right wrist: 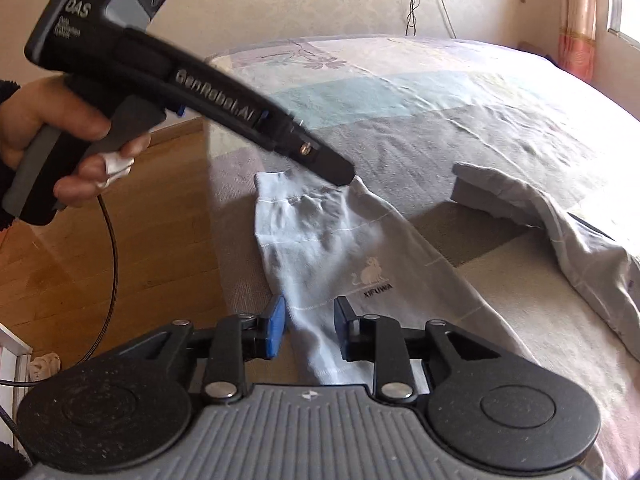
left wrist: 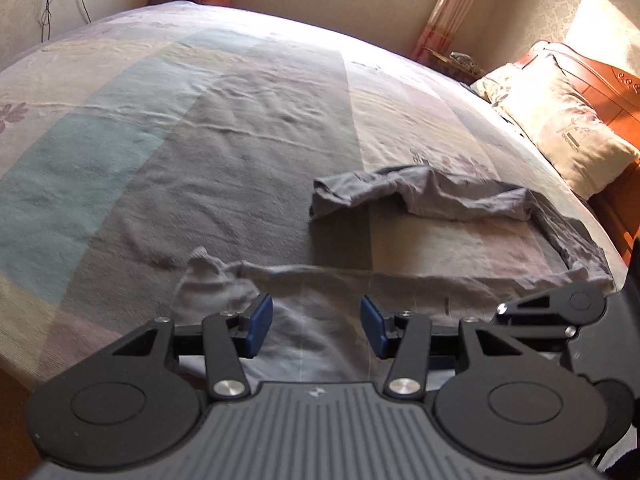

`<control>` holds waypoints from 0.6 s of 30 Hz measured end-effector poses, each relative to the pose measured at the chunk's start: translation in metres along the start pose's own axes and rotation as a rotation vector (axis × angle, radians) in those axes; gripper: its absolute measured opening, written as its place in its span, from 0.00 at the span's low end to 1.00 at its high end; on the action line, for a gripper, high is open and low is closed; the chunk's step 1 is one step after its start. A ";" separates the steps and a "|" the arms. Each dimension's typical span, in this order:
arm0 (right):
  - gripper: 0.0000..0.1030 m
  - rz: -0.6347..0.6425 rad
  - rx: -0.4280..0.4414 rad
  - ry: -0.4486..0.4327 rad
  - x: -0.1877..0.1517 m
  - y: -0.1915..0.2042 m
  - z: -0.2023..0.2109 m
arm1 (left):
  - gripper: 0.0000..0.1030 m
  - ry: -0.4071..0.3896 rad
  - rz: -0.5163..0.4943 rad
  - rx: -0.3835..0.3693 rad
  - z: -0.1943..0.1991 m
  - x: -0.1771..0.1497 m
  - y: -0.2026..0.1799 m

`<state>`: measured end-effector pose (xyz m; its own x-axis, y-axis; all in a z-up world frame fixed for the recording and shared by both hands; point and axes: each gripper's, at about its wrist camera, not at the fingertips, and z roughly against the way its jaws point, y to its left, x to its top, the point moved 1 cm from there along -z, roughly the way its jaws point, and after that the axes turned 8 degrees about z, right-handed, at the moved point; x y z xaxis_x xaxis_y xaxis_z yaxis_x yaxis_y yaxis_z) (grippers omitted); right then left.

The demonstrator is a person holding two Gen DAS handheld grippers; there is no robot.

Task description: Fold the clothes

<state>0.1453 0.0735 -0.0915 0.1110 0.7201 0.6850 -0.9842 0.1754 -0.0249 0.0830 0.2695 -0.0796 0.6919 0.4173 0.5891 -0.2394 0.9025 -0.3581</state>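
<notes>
A light grey garment (left wrist: 440, 196) lies crumpled in a loose U on the bed; the right wrist view shows a small animal logo on the garment (right wrist: 328, 232). My left gripper (left wrist: 316, 326) hovers over the garment's near strip, its blue pads wide apart and nothing pinched. In the right wrist view a hand holds the left gripper (right wrist: 340, 174), with its tip over the garment's far hem. My right gripper (right wrist: 310, 326) is over the near end of the cloth, pads apart, and blurred fabric shows in the gap. Its black linkage (left wrist: 560, 308) shows at the right of the left wrist view.
The bed carries a patchwork sheet (left wrist: 200, 140) in grey, teal and pink. A pillow (left wrist: 560, 120) leans on a wooden headboard (left wrist: 608, 80) at the right. Wooden floor (right wrist: 120, 240) lies past the bed's edge, and a cable (right wrist: 108, 280) hangs from the left gripper.
</notes>
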 end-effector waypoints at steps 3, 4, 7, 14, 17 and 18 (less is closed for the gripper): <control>0.42 -0.030 -0.062 0.016 -0.022 -0.008 0.033 | 0.44 0.085 -0.026 0.136 -0.016 -0.021 0.009; 0.44 -0.044 -0.101 0.030 -0.033 -0.013 0.046 | 0.42 0.080 -0.033 0.146 -0.012 -0.022 0.010; 0.52 -0.112 -0.229 0.081 -0.069 -0.025 0.079 | 0.40 0.075 -0.063 0.201 -0.003 -0.024 0.007; 0.65 -0.353 -0.473 0.148 -0.143 -0.036 0.130 | 0.51 0.050 -0.288 0.106 -0.017 -0.022 -0.068; 0.68 -0.400 -0.545 0.126 -0.158 -0.039 0.140 | 0.52 0.069 -0.316 0.097 -0.033 -0.030 -0.084; 0.69 -0.414 -0.574 0.121 -0.163 -0.041 0.144 | 0.54 0.078 -0.308 0.107 -0.037 -0.034 -0.083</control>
<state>0.1473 -0.1471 -0.0973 0.5068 0.5813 0.6366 -0.6336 0.7519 -0.1821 0.1046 0.1766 -0.0964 0.7917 0.1176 0.5995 -0.0782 0.9927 -0.0915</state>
